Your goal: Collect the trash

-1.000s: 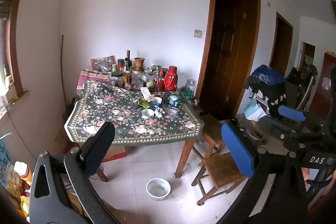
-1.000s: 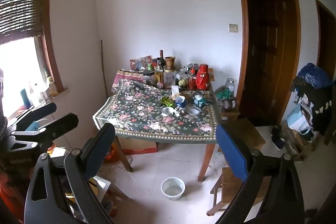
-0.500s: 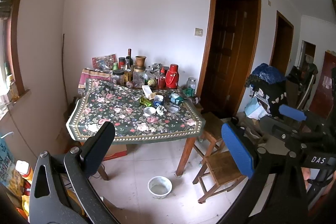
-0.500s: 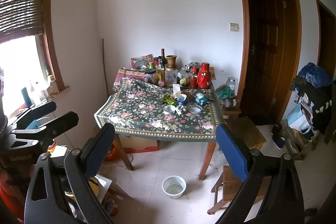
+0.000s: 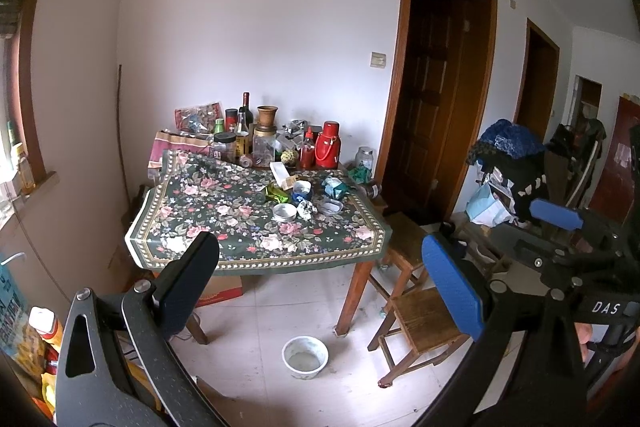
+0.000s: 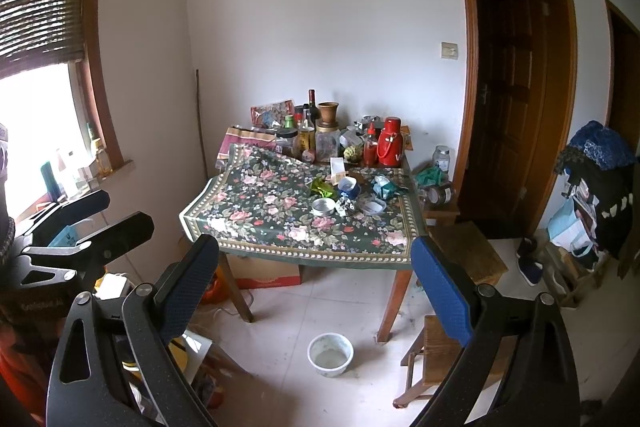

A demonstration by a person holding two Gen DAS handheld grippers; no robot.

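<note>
Crumpled trash lies on the floral-cloth table (image 5: 224, 203) (image 6: 260, 203): a green wrapper (image 5: 277, 193) (image 6: 321, 187), a teal wrapper (image 5: 335, 187) (image 6: 384, 187) and a small white-and-dark wad (image 5: 306, 209) (image 6: 345, 205). Among them are a blue cup (image 5: 302, 190), a round tin (image 5: 285, 212) and a clear dish (image 5: 330, 205). My left gripper (image 5: 320, 283) is open and empty, well short of the table. My right gripper (image 6: 316, 283) is also open and empty, at a similar distance. Each gripper shows at the edge of the other's view.
Bottles, jars and a red thermos (image 5: 328, 145) crowd the table's back edge. A white bowl (image 5: 305, 357) (image 6: 330, 354) sits on the tiled floor by the front right table leg. Wooden stools (image 5: 424, 319) (image 6: 468, 255) stand to the right. A cardboard box (image 6: 268, 273) lies under the table.
Both views have shifted only slightly. The grippers stay open, and nothing on the table has moved.
</note>
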